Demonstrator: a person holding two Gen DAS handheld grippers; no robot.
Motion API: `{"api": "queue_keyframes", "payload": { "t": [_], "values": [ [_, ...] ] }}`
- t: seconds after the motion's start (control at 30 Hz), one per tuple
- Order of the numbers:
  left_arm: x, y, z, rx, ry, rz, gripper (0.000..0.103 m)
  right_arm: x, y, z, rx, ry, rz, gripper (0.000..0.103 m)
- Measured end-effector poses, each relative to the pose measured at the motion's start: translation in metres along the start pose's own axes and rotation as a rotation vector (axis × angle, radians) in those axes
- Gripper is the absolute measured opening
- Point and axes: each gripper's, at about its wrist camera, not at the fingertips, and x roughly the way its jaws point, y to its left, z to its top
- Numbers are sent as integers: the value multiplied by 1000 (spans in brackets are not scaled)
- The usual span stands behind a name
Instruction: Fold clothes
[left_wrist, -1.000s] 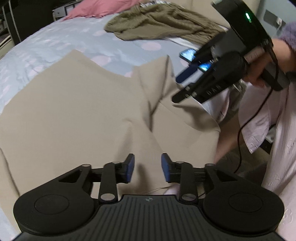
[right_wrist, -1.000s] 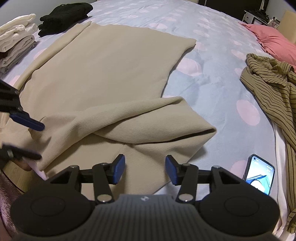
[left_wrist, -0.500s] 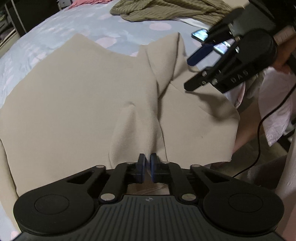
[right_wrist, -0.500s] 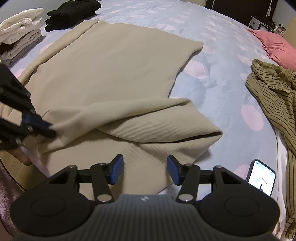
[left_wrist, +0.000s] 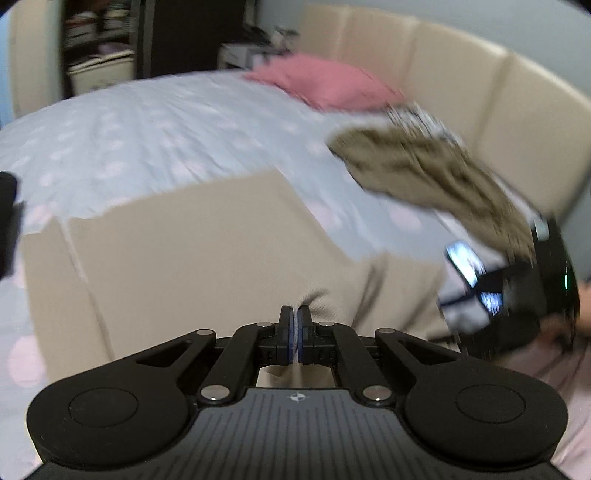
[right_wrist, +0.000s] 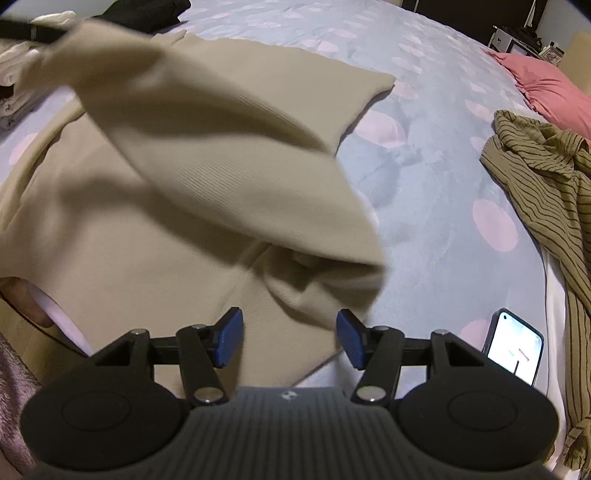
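A beige ribbed garment (right_wrist: 207, 173) is seen spread over a pale blue bedspread (right_wrist: 436, 206) dotted with pink, one flap of it lifted clear of the bed toward the upper left of the right wrist view. The left gripper (left_wrist: 294, 334) is shown clamped on a pinch of that beige cloth, its blue pads pressed together on the fabric. The right gripper (right_wrist: 290, 341) is held just above the garment's near folds with its jaws apart, having just been opening; cloth lies below the gap, ungripped.

Only the right wrist view takes in the lit phone (right_wrist: 515, 352) clearly at the bed's edge, the stripes of the olive garment (right_wrist: 546, 184) and a dark folded pile (right_wrist: 147, 11) at the top. Only the left wrist view, heavily blurred, takes in the padded headboard (left_wrist: 461, 85) and dark shelving (left_wrist: 99, 44). A pink pillow (left_wrist: 325, 85) is caught by both. The phone's screen cannot be read, and no brand or label is legible.
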Motion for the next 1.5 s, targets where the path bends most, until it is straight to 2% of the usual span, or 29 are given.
{"api": "queue_keyframes", "payload": {
  "t": [0.1,0.2,0.27,0.33,0.47,0.57,0.67,0.77,0.83,0.87,0.9,1.03,1.1,1.23,1.3,1.33,1.5],
  "values": [
    [-16,25,9,-98,-61,17,0,3,-1,-2,0,19,6,60],
    [-32,52,13,-191,-88,20,0,6,0,-3,-15,46,-4,60],
    [-35,66,14,-228,-60,20,0,6,-1,-4,-27,59,-13,60],
    [-36,80,10,-254,-15,89,0,4,-3,-3,-24,60,-3,60],
    [-31,103,-3,-308,99,174,0,-2,-4,-2,-22,50,25,60],
    [-25,113,-16,-301,160,245,0,-5,0,-1,-44,28,44,57],
    [-17,120,-25,-302,175,281,1,-8,10,2,-89,0,59,54],
    [-15,119,-28,-267,151,307,5,-13,19,3,-125,-9,93,53],
    [-18,114,-32,-225,156,343,9,-13,23,4,-146,-3,119,40],
    [-20,113,-33,-210,162,363,9,-13,24,4,-157,12,133,21],
    [-21,114,-36,-205,179,387,9,-13,26,4,-169,24,139,7],
    [-25,124,-46,-216,229,484,9,-12,25,2,-205,73,178,8],
    [-29,128,-50,-218,231,518,9,-12,24,-1,-220,109,213,14],
    [-39,121,-55,-182,181,438,9,-24,16,3,-199,89,214,20],
    [-40,109,-55,-110,167,405,14,-32,10,10,-167,49,212,34],
    [-40,102,-56,-66,160,392,16,-34,8,14,-154,31,208,36],
    [-32,56,-62,187,135,298,42,-29,15,26,-187,-10,205,41]
  ]
}}
